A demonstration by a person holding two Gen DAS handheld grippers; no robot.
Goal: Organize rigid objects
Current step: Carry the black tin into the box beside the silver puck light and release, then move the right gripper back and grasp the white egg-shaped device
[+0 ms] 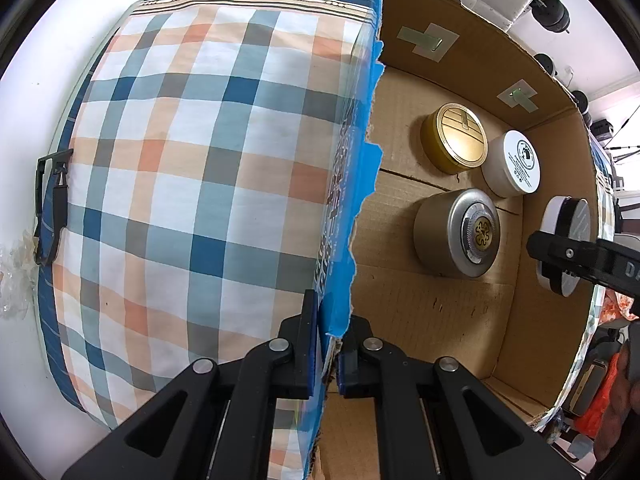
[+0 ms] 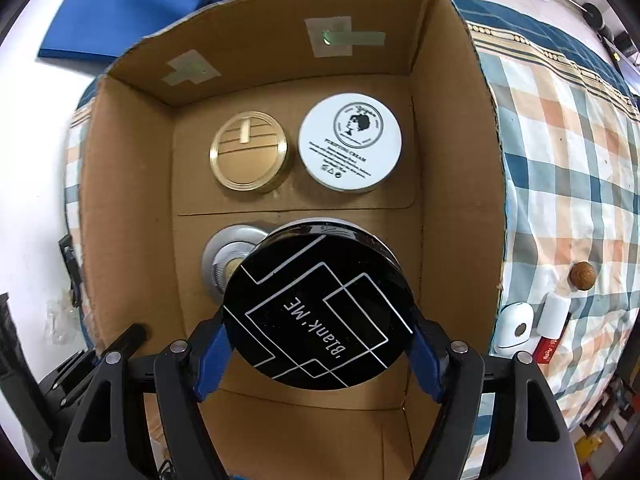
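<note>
We are holding the cardboard box steady with the left gripper: its jaws are pinched nearly shut on the box's torn, blue-taped wall, lower centre of the left wrist frame. The box is sitting on a checked cloth.

We are carrying the black "Blank.ME" tin in the right gripper, jaws spread wide with the blue pads pressing on the tin's two sides. It is hanging in the lower centre of the right wrist frame, above the box's floor and not yet set down, as we read it. In the left wrist frame it is showing at the right edge, lid towards the box wall.

Three tins are already lying in the box: the gold tin and the white cream tin side by side in the upper row, and the silver tin at lower left, partly hidden behind the black one.

Risks as we are judging them:
- The black tin is overlapping the silver tin in view; lowering straight could be landing its rim on the silver lid, leaving it tilted or knocking the silver one aside.
- The free spot is to the right of the silver tin, close to the right wall; the outer finger could be catching that wall.
- The grip is on a smooth round side; a slip could be dropping it early.
- The torn wall under the left jaws could be ripping further if the box is pushed.
</note>
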